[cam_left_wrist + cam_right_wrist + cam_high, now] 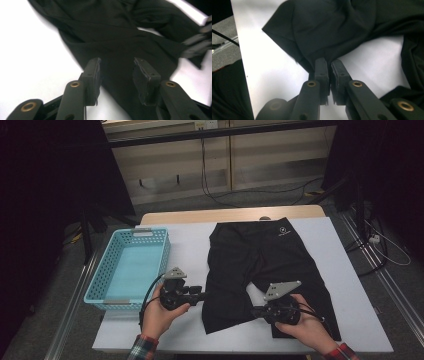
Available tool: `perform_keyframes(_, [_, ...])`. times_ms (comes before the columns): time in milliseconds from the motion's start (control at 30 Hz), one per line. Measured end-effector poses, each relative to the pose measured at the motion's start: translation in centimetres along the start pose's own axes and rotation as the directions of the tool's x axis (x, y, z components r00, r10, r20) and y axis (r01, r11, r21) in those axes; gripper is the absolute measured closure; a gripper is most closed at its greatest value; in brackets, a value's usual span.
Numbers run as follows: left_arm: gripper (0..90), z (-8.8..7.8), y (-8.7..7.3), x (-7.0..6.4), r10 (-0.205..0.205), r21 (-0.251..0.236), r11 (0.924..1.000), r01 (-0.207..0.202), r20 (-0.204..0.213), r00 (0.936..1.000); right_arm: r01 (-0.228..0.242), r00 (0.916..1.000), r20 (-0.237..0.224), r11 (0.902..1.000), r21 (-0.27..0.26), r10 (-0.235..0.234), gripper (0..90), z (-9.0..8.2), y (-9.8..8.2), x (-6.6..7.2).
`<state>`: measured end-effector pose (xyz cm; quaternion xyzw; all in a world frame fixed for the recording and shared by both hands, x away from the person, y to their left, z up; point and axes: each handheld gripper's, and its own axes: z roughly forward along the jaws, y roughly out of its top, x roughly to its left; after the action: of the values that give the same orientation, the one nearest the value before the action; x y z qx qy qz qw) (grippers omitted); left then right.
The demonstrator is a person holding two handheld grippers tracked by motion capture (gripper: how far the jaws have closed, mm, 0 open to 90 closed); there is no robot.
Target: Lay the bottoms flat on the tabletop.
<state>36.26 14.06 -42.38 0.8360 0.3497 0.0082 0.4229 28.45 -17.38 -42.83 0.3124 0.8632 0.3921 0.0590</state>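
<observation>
High view: the black shorts (270, 265) lie spread over the middle and right of the white table (190, 245), waistband toward the far edge, with the near part of the left leg folded or bunched where the two grippers meet it. The right gripper (256, 311) comes in from the near right; in the right gripper view its jaws stand almost together, pinching a fold at the corner of the fabric (312, 32) between the pads. The left gripper (202, 295) sits at the cloth's left edge, and the left gripper view shows its jaws parted, the dark cloth (117, 50) lying under and between them with no pad pressing on it, so it holds nothing. An empty light-blue basket (161, 251) stands just to the left of the shorts. As I judge it, the risk lies in the right-hand pinch: it takes only a thin edge of cloth, and a pull could let the fold slip out; with the left side free, the fabric might also drag and bunch rather than fold flat. The high view gives the whole layout and the basket, which neither gripper view does; the gripper views give the jaw gaps and the bite on the cloth, which from above are too small to judge.
</observation>
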Motion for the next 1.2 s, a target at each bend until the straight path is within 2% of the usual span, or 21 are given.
perform_keyframes(133, [61.6,1.8,0.2,0.4,0.015,-0.004,0.9999,-0.015,-0.017,0.9997,-0.014,0.9995,0.026,0.9995,-0.028,0.015,67.6,-0.3,0.1,-0.3])
perform_keyframes(200, [64.6,2.6,0.5,0.1,0.027,-0.001,0.9996,-0.027,0.008,0.9996,-0.037,0.9979,0.051,0.9981,-0.049,0.040,58.6,-0.5,0.1,-0.7])
perform_keyframes(267, [67.4,3.3,0.8,-0.4,0.067,0.006,0.9977,-0.067,0.016,0.9976,-0.049,0.9957,0.075,0.9965,-0.068,0.054,55.5,-0.7,0.2,-1.2])
perform_keyframes(367, [71.7,4.5,0.9,-1.1,0.092,0.042,0.9948,-0.093,0.028,0.9953,-0.075,0.9911,0.103,0.9937,-0.083,0.084,52.4,-0.8,0.1,-1.9])
perform_keyframes(467, [81.1,5.4,0.6,-1.1,0.105,0.087,0.9904,-0.107,0.035,0.9939,-0.088,0.9871,0.126,0.9925,-0.084,0.099,48.9,-0.7,0.0,-2.4])
perform_keyframes(533, [90.0,5.5,0.7,-1.1,0.083,0.088,0.9924,-0.087,0.047,0.9954,-0.092,0.9852,0.137,0.9920,-0.086,0.103,48.8,-0.6,-0.1,-2.6])
perform_keyframes(633, [90.0,5.3,0.9,-1.3,0.103,0.098,0.9895,-0.106,0.036,0.9940,-0.102,0.9820,0.150,0.9911,-0.086,0.114,47.4,-0.5,0.0,-2.9])
perform_keyframes(833, [90.0,2.5,1.6,-0.6,0.059,0.030,0.9977,-0.061,0.055,0.9968,-0.099,0.9801,0.163,0.9908,-0.092,0.114,43.5,-0.4,0.2,-2.9])
perform_keyframes(900, [90.0,1.6,1.4,-0.1,0.047,0.007,0.9989,-0.047,0.041,0.9980,-0.099,0.9806,0.161,0.9911,-0.088,0.112,42.0,-0.3,0.2,-2.9])
perform_keyframes(967, [90.0,1.2,1.2,0.1,0.052,-0.019,0.9985,-0.051,0.040,0.9979,-0.099,0.9800,0.164,0.9911,-0.089,0.113,40.0,-0.1,0.3,-3.0])
perform_keyframes(1067, [90.0,1.0,1.1,-0.1,0.066,0.000,0.9978,-0.066,0.029,0.9974,-0.102,0.9793,0.166,0.9910,-0.087,0.116,37.8,0.1,0.4,-3.0])
perform_keyframes(1200, [90.0,-0.2,1.1,0.2,0.051,0.000,0.9987,-0.051,0.011,0.9986,-0.099,0.9800,0.163,0.9901,-0.099,0.114,35.6,0.0,0.6,-3.1])
